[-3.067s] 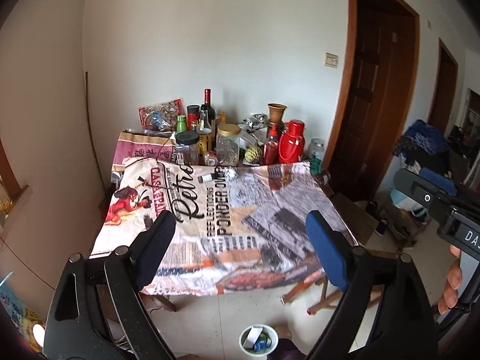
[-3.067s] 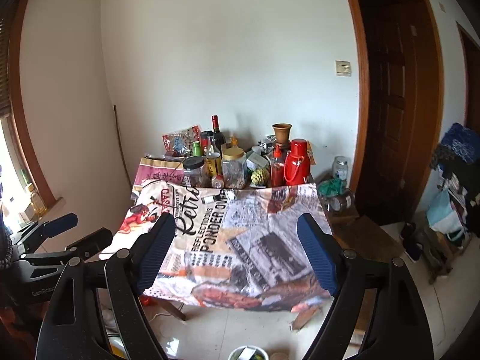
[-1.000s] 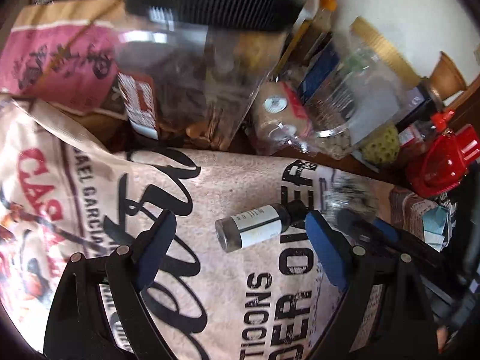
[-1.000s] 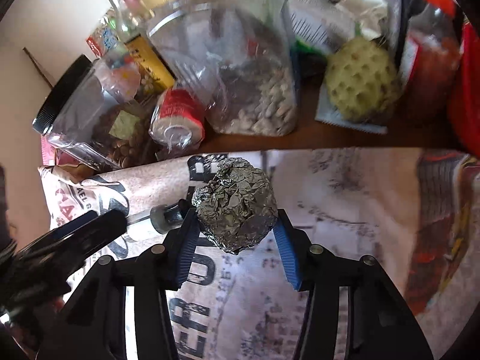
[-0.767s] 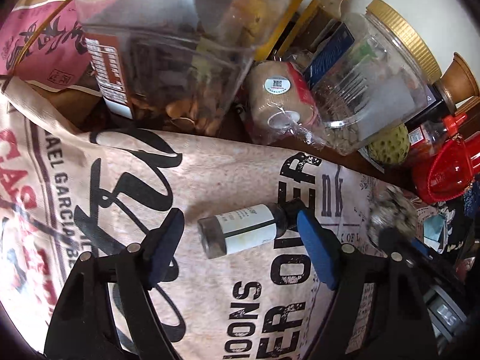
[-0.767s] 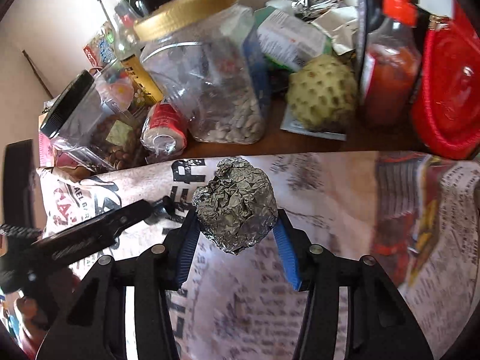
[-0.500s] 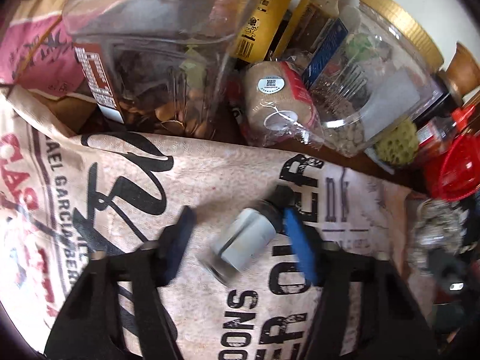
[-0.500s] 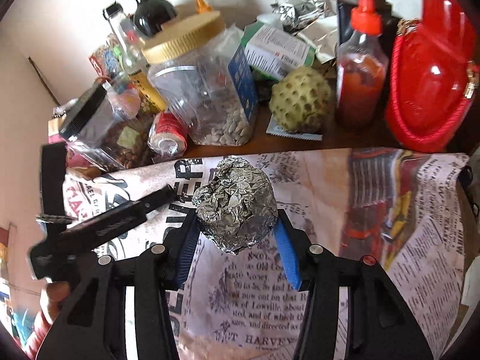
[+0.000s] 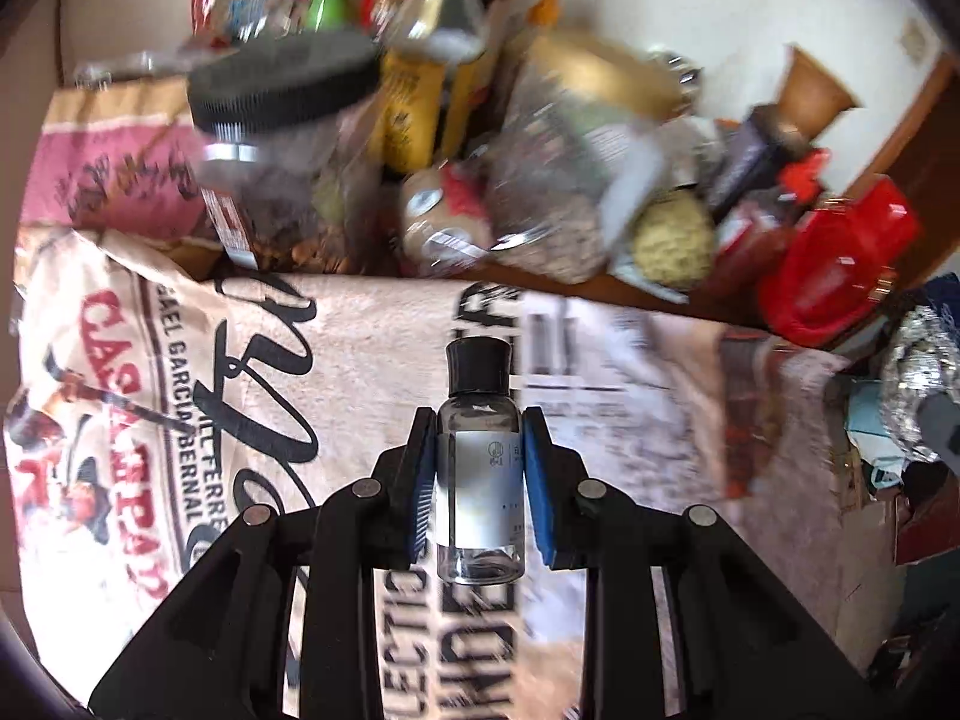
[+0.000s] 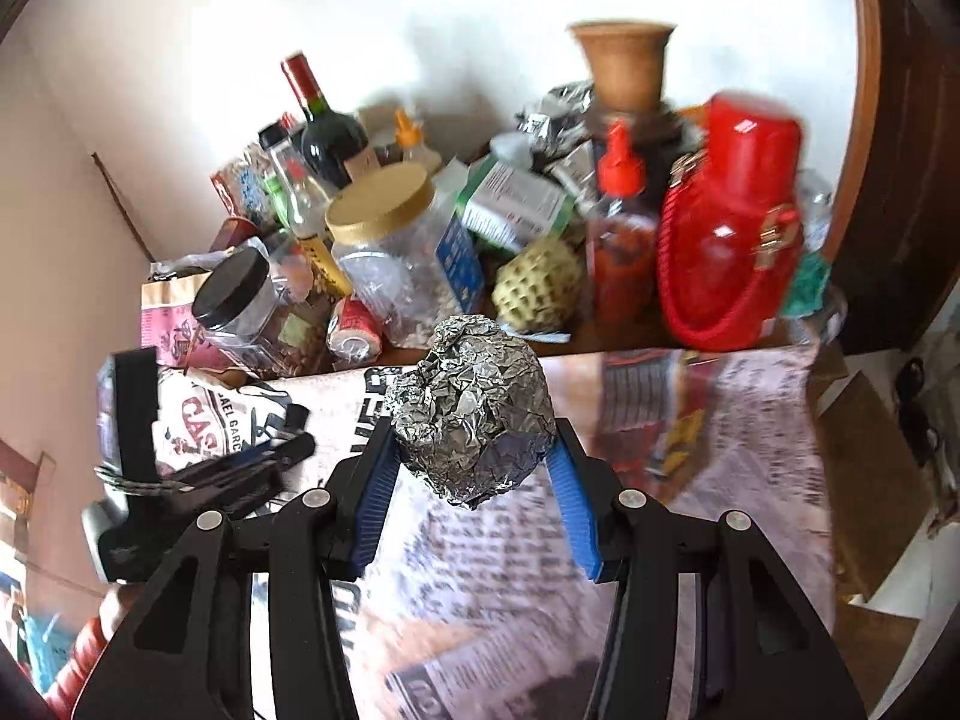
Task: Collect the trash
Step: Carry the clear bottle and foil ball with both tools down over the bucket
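A small clear bottle [image 9: 477, 480] with a black cap and white label stands cap-forward between the blue pads of my left gripper [image 9: 479, 420]. Its jaws are closing, the pads press on the bottle's sides, and it hangs above the printed tablecloth [image 9: 270, 372]. My right gripper [image 10: 471, 432] is shut on a crumpled foil ball [image 10: 474, 402], held above the cloth. In the left wrist view the foil ball [image 9: 918, 384] shows at the far right edge. The left gripper [image 10: 282, 450] appears at the left of the right wrist view.
The table's back is crowded: a black-lidded jar [image 10: 240, 300], a gold-lidded jar [image 10: 390, 240], a wine bottle [image 10: 327, 126], a custard apple [image 10: 537, 288], a red sauce bottle [image 10: 621, 240], a red thermos [image 10: 732, 228] and a clay vase [image 10: 624, 60]. A wooden door frame stands right.
The left gripper closed on the lying bottle and lifted it off the cloth. The right gripper rose and drew back from the jars, still holding the foil ball.
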`<state>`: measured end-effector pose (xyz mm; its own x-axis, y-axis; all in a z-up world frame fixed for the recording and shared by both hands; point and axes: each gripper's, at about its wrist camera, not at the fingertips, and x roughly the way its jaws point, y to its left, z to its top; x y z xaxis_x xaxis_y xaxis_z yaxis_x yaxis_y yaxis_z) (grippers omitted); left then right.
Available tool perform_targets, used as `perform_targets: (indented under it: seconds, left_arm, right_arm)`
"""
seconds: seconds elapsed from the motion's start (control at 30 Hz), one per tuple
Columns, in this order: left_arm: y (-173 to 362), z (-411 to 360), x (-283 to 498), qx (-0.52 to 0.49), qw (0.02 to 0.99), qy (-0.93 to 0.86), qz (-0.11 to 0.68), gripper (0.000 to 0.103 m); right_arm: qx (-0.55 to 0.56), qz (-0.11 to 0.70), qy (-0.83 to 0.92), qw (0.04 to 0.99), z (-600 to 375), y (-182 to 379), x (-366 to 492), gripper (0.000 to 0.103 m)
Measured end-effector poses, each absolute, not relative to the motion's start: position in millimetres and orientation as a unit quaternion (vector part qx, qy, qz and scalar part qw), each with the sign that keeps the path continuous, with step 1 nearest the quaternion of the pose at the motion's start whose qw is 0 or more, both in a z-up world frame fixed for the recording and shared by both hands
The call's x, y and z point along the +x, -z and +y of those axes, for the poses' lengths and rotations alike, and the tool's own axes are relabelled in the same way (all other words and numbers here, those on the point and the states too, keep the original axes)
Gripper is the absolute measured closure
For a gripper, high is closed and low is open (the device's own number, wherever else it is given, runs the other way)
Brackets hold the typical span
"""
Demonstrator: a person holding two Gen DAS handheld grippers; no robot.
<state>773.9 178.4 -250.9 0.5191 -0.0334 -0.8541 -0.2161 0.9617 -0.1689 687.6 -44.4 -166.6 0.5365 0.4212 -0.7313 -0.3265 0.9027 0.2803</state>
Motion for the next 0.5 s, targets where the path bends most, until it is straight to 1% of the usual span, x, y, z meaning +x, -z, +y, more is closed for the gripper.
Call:
perform_targets:
  seconds: [0.17, 0.5]
  left_arm:
    - [197, 147, 739, -0.114, 0.888, -0.048, 0.442, 0.076]
    - [89, 69, 621, -0.118, 0.932, -0.057, 0.339, 0.076]
  right_arm:
    - [0.059, 0.402, -0.216, 0.888, -81, 137, 655, 0.057]
    - [0.051, 0.333, -0.27, 0.902, -148, 87, 582, 0.057]
